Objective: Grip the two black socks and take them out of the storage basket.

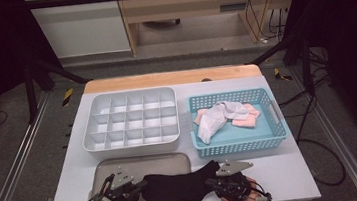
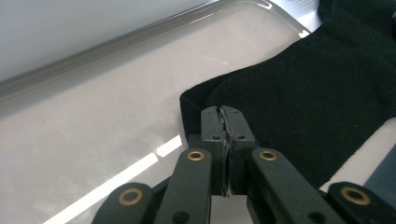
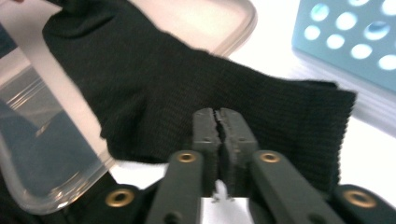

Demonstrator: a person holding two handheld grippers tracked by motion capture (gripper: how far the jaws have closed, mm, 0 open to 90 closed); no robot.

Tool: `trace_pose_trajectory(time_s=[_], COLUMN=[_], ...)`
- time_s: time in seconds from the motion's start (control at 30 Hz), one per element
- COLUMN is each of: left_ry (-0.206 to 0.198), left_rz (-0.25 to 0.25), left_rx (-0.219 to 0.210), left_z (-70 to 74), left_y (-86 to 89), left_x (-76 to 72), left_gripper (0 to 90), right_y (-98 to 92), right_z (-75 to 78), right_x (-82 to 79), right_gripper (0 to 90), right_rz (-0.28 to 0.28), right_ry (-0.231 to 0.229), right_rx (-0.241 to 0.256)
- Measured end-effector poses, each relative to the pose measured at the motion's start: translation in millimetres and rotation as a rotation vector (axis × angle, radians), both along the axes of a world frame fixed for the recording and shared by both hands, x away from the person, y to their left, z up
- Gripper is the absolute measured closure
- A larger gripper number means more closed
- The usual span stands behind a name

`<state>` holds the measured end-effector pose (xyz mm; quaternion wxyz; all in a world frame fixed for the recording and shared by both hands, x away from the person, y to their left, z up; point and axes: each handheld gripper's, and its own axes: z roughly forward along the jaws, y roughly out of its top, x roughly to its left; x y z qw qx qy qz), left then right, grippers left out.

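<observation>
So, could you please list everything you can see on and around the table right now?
black sock: one, black, stretched between the two grippers over the tray, one end past its right edge
tray: one, clear plastic, near edge of the table
divided organiser: one, white-grey, compartments empty, behind the tray
basket: one, light blue, perforated, right of the organiser
socks in basket: a small heap, white and pink, count unclear
table: one, white top, wooden far edge
left gripper: one, black, jaws shut on the sock
right gripper: one, black, jaws shut on the sock
</observation>
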<state>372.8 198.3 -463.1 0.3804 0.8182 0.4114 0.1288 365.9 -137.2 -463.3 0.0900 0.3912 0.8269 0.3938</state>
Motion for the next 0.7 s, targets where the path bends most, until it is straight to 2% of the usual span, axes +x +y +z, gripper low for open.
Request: trace_pose_trajectory(time_s=[0.07,0.1,0.2,0.3,0.37,0.47,0.57,0.63,0.7], left_ry=[-0.006,-0.006,-0.016,-0.044,-0.075,-0.072,-0.053,-0.047,-0.044], left_rz=[0.003,0.003,0.0,-0.005,-0.003,-0.007,0.003,0.007,0.007], left_rx=[-0.001,-0.002,-0.01,-0.02,-0.013,0.0,0.006,-0.003,-0.006], left_z=[0.2,0.5,3.2,7.9,10.0,8.0,3.4,3.0,2.7], left_y=[1.1,1.6,0.9,-1.6,-4.1,-6.6,-6.0,-4.9,-4.5], left_x=[0.3,0.6,0.5,0.2,-0.1,1.0,3.4,4.1,4.3], left_gripper=[86.9,87.1,87.9,88.0,88.0,88.0,87.9,87.9,88.0], right_y=[-4.5,-8.8,-27.7,-39.6,-41.5,-36.4,-29.3,-26.7,-25.6], right_z=[4.5,7.4,13.9,10.2,4.1,-3.8,-5.7,-4.6,-1.1], right_x=[-0.3,-0.3,2.3,9.6,16.3,25.1,29.7,30.9,32.0], right_gripper=[79.6,77.8,73.7,69.6,68.9,70.7,82.6,87.7,88.4], right_rz=[-0.014,-0.032,-0.129,-0.195,-0.202,-0.183,-0.148,-0.141,-0.135], right_ry=[-0.021,-0.05,-0.105,-0.111,-0.087,-0.05,-0.028,-0.026,-0.05], right_rx=[0.028,0.036,0.047,0.026,0.018,0.019,0.0,-0.009,-0.007])
